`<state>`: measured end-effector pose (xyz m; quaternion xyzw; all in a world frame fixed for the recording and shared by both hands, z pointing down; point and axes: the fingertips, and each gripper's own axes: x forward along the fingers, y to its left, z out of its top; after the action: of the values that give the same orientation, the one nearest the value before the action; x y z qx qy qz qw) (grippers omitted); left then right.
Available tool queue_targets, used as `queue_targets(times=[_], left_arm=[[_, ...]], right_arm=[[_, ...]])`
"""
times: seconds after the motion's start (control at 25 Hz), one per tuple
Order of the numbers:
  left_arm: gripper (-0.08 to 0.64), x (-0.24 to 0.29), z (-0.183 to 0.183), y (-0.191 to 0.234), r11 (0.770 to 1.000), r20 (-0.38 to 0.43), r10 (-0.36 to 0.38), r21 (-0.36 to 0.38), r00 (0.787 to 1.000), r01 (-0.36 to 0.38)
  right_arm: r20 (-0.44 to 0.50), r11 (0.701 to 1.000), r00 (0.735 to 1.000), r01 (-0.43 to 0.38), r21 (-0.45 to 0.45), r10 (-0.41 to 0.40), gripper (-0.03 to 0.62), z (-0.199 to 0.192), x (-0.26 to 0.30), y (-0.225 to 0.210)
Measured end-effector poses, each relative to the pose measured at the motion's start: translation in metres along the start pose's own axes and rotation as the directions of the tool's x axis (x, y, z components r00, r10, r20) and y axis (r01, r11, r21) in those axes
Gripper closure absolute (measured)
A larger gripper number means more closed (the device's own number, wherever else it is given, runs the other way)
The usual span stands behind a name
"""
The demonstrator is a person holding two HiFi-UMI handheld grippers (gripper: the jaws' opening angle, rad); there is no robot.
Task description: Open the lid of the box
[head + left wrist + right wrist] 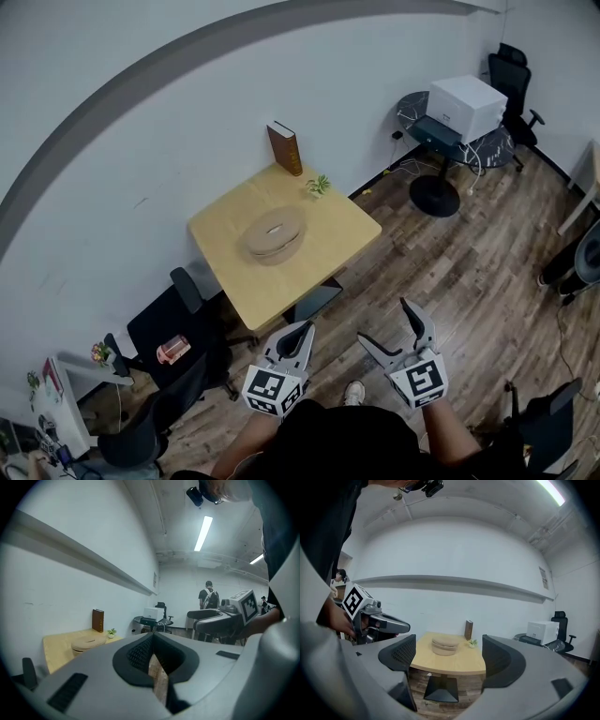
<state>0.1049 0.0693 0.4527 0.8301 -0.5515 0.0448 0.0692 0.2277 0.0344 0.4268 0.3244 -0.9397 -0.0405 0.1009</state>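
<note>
A round, flat wooden box (pixel 274 232) with its lid on rests in the middle of a small square wooden table (pixel 328 246). Both grippers hover near my body, well short of the table's near corner. My left gripper (pixel 302 330) has its jaws together with nothing between them. My right gripper (pixel 386 323) is spread wide and empty. The left gripper view has the box (pixel 88 642) far off at the left, past the closed pads (pixel 140 654). In the right gripper view the box (pixel 445 646) sits straight ahead between the open jaws, and the left gripper (pixel 375 617) is at the left.
A brown book (pixel 285 147) stands upright at the table's far corner beside a small green plant (pixel 319 186). Black chairs (pixel 173 328) stand left of the table. A white printer (pixel 466 105) sits on a round dark table at the right. A person (pixel 208 596) stands far back.
</note>
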Motion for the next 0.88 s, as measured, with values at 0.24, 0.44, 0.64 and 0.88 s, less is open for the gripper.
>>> queue_targets(times=[0.24, 0.44, 0.64, 0.88], left_arm=[[0.541, 0.011, -0.007, 0.012, 0.999, -0.022, 0.034, -0.021, 0.999, -0.035], [0.541, 0.025, -0.013, 0.038, 0.997, -0.027, 0.066, -0.040, 0.997, -0.067], [0.541, 0.041, -0.016, 0.072, 0.994, -0.025, 0.092, -0.054, 0.995, -0.093], [0.541, 0.058, -0.010, 0.115, 0.989, -0.010, 0.117, -0.085, 0.993, -0.118]], right_arm=[[-0.011, 0.999, 0.999, -0.049, 0.000, 0.049, 0.149, -0.002, 0.024, -0.012], [-0.043, 0.995, 0.994, -0.104, -0.003, 0.104, 0.149, -0.012, 0.058, -0.014], [-0.069, 0.987, 0.985, -0.158, -0.022, 0.156, 0.149, -0.012, 0.098, -0.015], [-0.099, 0.973, 0.969, -0.229, -0.016, 0.226, 0.152, -0.009, 0.154, -0.012]])
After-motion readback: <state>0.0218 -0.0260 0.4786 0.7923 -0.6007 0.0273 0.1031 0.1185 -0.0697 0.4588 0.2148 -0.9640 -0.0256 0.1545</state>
